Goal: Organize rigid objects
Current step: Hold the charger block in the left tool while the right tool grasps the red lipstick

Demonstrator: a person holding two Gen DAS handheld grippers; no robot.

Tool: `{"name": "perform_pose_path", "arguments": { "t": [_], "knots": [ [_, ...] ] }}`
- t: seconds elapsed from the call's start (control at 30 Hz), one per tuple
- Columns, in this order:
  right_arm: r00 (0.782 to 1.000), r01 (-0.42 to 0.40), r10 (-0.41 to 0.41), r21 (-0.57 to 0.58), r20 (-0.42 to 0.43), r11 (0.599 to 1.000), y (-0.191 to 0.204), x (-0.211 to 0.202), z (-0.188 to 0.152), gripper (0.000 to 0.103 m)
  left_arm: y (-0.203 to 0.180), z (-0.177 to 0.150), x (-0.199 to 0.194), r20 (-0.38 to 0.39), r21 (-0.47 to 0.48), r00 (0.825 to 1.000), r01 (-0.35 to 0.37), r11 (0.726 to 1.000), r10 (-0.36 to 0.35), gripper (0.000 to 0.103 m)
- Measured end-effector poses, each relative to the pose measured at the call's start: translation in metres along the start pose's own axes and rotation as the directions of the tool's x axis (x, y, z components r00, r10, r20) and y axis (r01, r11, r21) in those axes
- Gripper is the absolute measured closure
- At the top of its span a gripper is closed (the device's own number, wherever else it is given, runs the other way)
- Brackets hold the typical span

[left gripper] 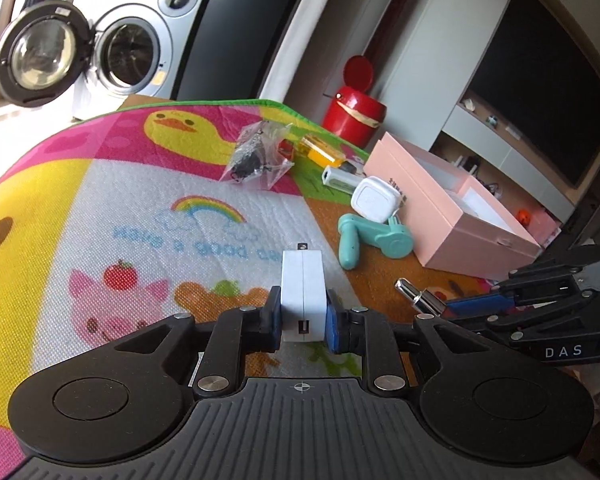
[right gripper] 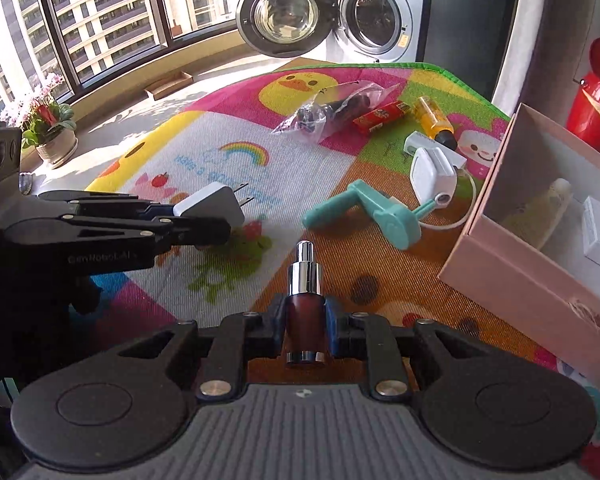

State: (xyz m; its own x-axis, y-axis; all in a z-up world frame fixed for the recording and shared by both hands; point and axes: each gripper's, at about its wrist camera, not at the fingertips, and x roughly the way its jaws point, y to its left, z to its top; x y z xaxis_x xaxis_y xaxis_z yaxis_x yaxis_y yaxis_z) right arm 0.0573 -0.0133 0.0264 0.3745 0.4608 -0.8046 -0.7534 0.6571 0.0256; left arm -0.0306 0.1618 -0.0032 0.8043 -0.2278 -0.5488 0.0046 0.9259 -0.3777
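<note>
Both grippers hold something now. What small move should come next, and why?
Probably carry the bottle in the right hand-held gripper toward the open pink box on its right. The bottle is clamped, the box is close, and it already holds a few things. The left hand-held gripper can follow with the white charger.

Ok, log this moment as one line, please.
left gripper: shut on white charger | right gripper: shut on dark red bottle | pink box: open | teal tool: on mat
</note>
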Motion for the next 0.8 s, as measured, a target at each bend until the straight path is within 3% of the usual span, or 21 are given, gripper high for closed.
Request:
{"name": "perform_pose_path", "arguments": {
  "t": [0.1,0.17,0.23,0.27,0.33,0.37,0.5,0.7,0.77,0.8],
  "knots": [
    [0.996,0.093,-0.093,-0.034,-0.003,0.995,-0.009,-0.006,-0.022,0.081,-0.012,-0.005,0.003,-0.012,0.005,1.000,0.025,1.000,-0.025,0.079],
    [0.985,0.171,-0.170,-0.043,0.031,0.984,-0.016,-0.013,-0.032,0.065,-0.020,-0.009,0.005,-0.011,0.016,1.000,0.025,1.000,-0.025,0.079],
    [0.952,0.303,-0.298,-0.056,0.072,0.951,-0.020,-0.016,-0.040,0.056,-0.024,-0.011,0.007,-0.013,0.015,0.999,0.030,0.999,-0.029,0.079],
    [0.924,0.375,-0.369,-0.054,0.099,0.925,-0.023,-0.017,-0.043,0.052,-0.026,-0.012,0.008,-0.010,0.015,1.000,0.023,1.000,-0.023,0.079],
    [0.884,0.456,-0.449,-0.027,0.131,0.889,-0.027,-0.018,-0.049,0.048,-0.027,-0.012,0.009,-0.011,0.017,1.000,0.017,1.000,-0.017,0.079],
    [0.882,0.457,-0.453,0.000,0.133,0.890,-0.030,-0.020,-0.051,0.045,-0.028,-0.011,0.009,-0.010,0.017,1.000,0.014,1.000,-0.014,0.079],
    [0.919,0.367,-0.380,0.125,0.103,0.922,-0.046,-0.024,-0.056,0.042,-0.031,-0.013,0.010,-0.007,0.027,1.000,0.005,1.000,-0.005,0.079],
    [0.913,0.364,-0.396,0.246,0.097,0.898,-0.057,-0.023,-0.062,0.034,-0.032,-0.014,0.009,-0.003,0.029,1.000,0.002,1.000,-0.002,0.079],
    [0.920,0.323,-0.378,0.340,0.108,0.883,-0.062,-0.021,-0.061,0.020,-0.032,-0.014,0.008,-0.002,0.028,1.000,0.000,1.000,0.000,0.079],
    [0.925,0.296,-0.363,0.387,0.113,0.873,-0.064,-0.019,-0.059,0.019,-0.032,-0.014,0.008,-0.002,0.029,1.000,-0.001,1.000,0.001,0.079]
  ]
}}
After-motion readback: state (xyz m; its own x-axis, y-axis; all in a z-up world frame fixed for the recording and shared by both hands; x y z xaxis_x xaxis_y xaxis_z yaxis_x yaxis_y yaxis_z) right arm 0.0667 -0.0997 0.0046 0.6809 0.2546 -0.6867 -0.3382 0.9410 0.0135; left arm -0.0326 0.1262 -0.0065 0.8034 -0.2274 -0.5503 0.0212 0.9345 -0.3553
